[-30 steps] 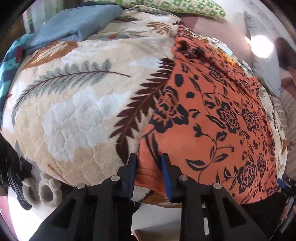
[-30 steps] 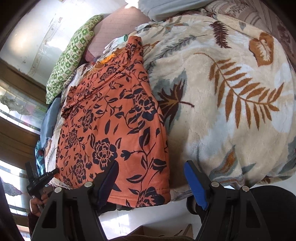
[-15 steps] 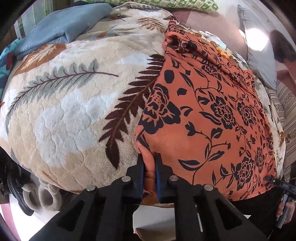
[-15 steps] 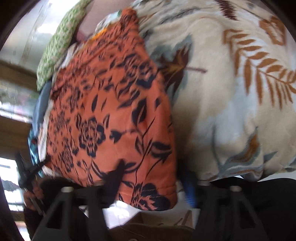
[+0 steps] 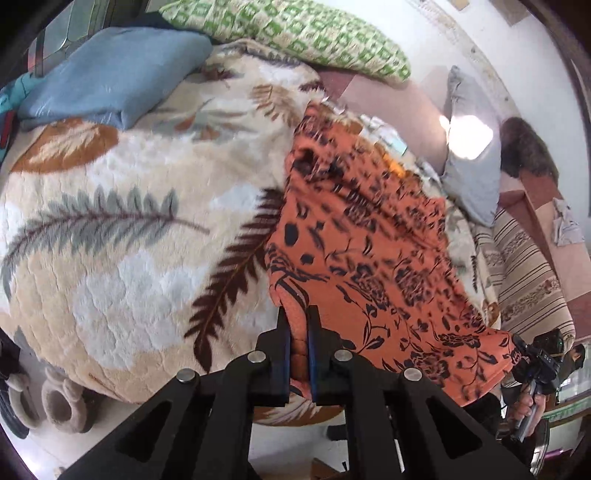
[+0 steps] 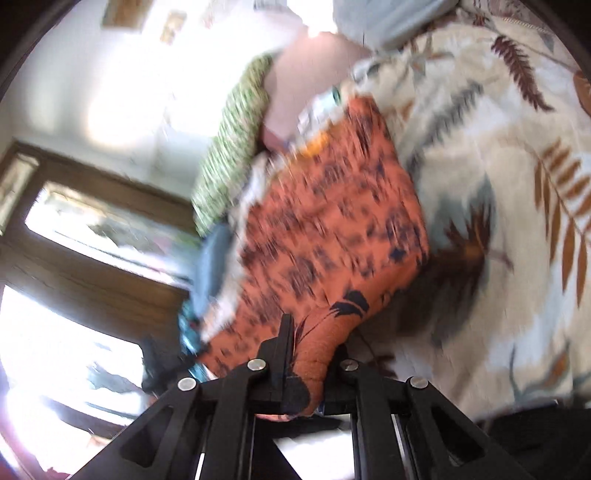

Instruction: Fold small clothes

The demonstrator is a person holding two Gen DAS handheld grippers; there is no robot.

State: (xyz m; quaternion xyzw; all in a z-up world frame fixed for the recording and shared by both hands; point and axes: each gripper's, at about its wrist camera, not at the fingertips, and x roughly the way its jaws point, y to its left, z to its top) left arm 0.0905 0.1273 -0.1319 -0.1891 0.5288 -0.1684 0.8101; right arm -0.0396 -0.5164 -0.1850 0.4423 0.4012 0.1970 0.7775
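Note:
An orange garment with black flowers (image 5: pixel 369 258) lies on a fluffy leaf-print blanket (image 5: pixel 110 277). My left gripper (image 5: pixel 298 314) is shut on the garment's near left corner, and the hem rises between its blue pads. In the right wrist view the same garment (image 6: pixel 332 221) is blurred by motion. Its near right corner is bunched between the jaws of my right gripper (image 6: pixel 314 339), which are closing on it. The near edge hangs lifted off the blanket (image 6: pixel 498 258) between both grippers. A hand holds the right gripper (image 5: pixel 535 365) at the garment's far corner in the left wrist view.
A folded blue cloth (image 5: pixel 110 74) and a green patterned pillow (image 5: pixel 295 33) lie at the bed's far side, with a grey pillow (image 5: pixel 469 166) to the right. Striped fabric (image 5: pixel 528 277) drapes at the right edge. Slippers (image 5: pixel 59 398) sit on the floor below the bed edge.
Both grippers closed on the garment's near corners and rose, lifting the near hem off the blanket. Both views tilted up toward the wall.

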